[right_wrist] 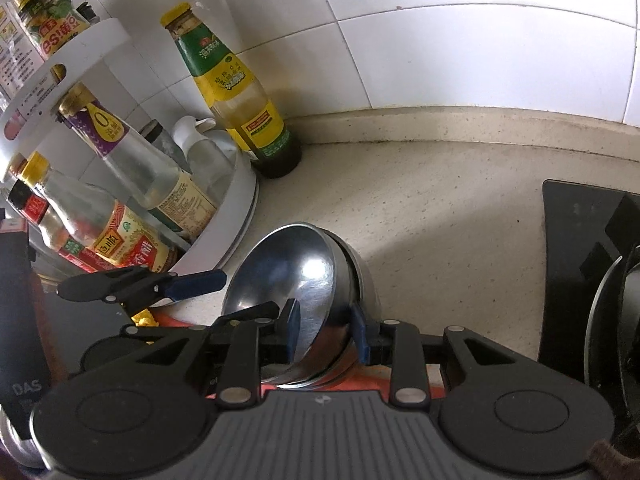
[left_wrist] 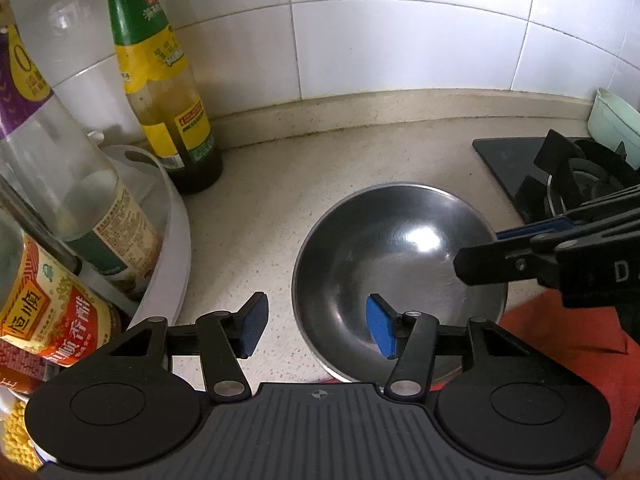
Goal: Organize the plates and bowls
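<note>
our right gripper (right_wrist: 326, 330) is clamped on the near rim of a steel bowl (right_wrist: 288, 276), one blue pad inside the bowl and the other against its outer wall, and the bowl looks tilted, sitting in or against a second steel bowl (right_wrist: 360, 276) behind it; we cannot tell how far it is lifted. both sit on the speckled counter (right_wrist: 420, 208), partly over a red cloth (right_wrist: 352, 380) at the counter's front edge. our left gripper (left_wrist: 316, 324) has its pads spread wide with nothing between them, the left pad over the counter and the right pad above the bowl's near inner wall, touching nothing that we can see. to the left stands a white turntable rack (right_wrist: 236, 208) crowded with condiment bottles, and a green-and-yellow sauce bottle (right_wrist: 240, 100) stands in the tiled corner just beside it. the black stove (right_wrist: 572, 248) lies to the right, well apart from the bowls.
</note>
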`<action>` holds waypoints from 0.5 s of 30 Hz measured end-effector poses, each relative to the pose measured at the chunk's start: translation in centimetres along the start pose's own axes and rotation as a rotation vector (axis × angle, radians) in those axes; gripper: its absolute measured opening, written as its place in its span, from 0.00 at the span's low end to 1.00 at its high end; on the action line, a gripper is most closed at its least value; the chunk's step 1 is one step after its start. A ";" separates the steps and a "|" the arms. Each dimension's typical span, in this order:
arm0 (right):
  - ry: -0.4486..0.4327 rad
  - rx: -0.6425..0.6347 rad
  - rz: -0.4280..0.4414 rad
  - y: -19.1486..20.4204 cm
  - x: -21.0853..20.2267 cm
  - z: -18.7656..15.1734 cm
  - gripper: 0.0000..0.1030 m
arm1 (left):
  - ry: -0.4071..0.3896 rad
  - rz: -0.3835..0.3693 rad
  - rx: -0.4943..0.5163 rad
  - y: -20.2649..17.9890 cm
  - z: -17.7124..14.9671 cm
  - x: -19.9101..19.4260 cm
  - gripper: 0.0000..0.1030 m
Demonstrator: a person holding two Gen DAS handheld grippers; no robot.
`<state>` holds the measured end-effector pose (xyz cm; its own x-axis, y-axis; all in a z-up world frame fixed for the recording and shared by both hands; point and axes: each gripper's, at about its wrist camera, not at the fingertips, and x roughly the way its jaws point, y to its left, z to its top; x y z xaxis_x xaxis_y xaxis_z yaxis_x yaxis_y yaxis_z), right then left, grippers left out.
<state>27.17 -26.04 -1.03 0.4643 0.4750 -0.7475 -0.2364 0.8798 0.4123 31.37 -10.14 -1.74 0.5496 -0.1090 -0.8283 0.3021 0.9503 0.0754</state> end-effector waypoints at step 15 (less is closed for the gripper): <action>0.002 0.018 0.032 -0.6 -0.2 0.4 0.27 | -0.036 0.009 0.000 0.9 -0.8 -1.7 0.68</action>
<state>27.54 -26.71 -0.93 0.4552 0.5026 -0.7350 -0.2350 0.8640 0.4452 30.08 -8.89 -0.69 0.5798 -0.1113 -0.8071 0.2974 0.9512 0.0825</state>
